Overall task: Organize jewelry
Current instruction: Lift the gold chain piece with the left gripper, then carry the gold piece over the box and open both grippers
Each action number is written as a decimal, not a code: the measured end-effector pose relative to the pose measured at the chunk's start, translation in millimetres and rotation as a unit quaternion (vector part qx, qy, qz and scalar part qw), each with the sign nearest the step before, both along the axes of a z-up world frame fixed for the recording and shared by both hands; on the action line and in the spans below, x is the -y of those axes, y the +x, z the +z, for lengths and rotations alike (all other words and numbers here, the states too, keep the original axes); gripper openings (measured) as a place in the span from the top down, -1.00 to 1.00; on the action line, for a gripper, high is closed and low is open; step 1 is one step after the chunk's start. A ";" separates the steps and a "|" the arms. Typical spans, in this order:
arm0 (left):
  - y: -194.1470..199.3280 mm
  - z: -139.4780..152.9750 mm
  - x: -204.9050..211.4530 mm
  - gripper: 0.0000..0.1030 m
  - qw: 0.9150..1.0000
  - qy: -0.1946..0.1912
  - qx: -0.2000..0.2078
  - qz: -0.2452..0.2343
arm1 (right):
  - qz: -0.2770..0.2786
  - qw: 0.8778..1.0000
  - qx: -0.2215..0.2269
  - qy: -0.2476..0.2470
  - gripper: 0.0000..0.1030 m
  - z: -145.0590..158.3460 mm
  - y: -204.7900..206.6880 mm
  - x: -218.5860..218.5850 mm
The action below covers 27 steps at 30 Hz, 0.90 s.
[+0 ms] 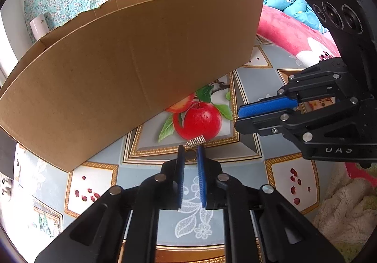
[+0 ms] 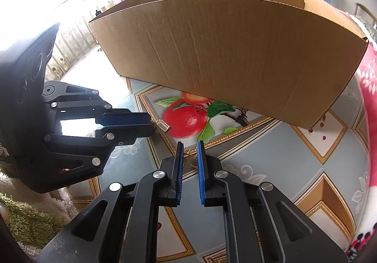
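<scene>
A small gold abacus-shaped charm [image 1: 195, 140] with a gold ring [image 1: 190, 155] sits at the tips of my left gripper [image 1: 191, 148], which is shut on the ring just above the apple-print tablecloth [image 1: 146, 175]. From the right wrist view the left gripper [image 2: 152, 124] shows closed, the charm [image 2: 163, 125] sticking out of its tip. My right gripper [image 2: 190, 144] is shut, low over the cloth. A thin gold chain [image 2: 189, 164] shows between its fingers; I cannot tell whether the pads pinch it. The right gripper [image 1: 237, 116] hovers to the right of the left one.
A big open cardboard box [image 1: 141, 62] stands on the table right behind both grippers, its near wall [image 2: 223, 50] tall. A pink blanket [image 1: 282, 27] lies at the far right and fuzzy cream fabric [image 1: 341, 211] borders the table's near edge.
</scene>
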<state>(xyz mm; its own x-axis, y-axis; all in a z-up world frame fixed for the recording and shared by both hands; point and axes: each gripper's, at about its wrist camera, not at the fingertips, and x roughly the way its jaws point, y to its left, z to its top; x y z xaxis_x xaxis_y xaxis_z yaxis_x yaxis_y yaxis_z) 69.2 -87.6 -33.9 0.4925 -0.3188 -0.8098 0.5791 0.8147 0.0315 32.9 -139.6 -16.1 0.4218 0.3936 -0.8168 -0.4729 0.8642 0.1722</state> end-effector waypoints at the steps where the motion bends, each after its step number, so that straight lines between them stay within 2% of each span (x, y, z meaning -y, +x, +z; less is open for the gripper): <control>1: -0.4 0.1 -0.3 0.81 1.000 0.002 0.002 -0.001 | 0.000 1.000 0.000 0.000 0.82 -0.1 0.4 -0.1; 8: -4.8 3.5 -3.3 0.82 1.000 0.001 0.007 -0.002 | -0.002 1.000 0.007 -0.001 0.82 5.2 -3.6 1.6; 14: -14.2 29.5 -11.2 0.82 0.999 -0.014 0.030 -0.004 | -0.003 1.000 0.023 0.008 0.82 23.3 -10.8 2.1; 18: -20.0 67.9 -21.2 0.82 0.997 -0.048 0.062 -0.007 | -0.003 0.998 0.055 0.029 0.82 55.8 -14.4 5.3; 23: -16.9 126.8 -34.0 0.82 0.988 -0.099 0.115 -0.013 | 0.002 0.989 0.130 0.076 0.82 117.2 -13.3 14.0; 27: 7.6 143.9 -33.7 0.82 0.985 -0.106 0.133 0.001 | -0.005 0.980 0.172 0.099 0.82 144.2 10.9 24.0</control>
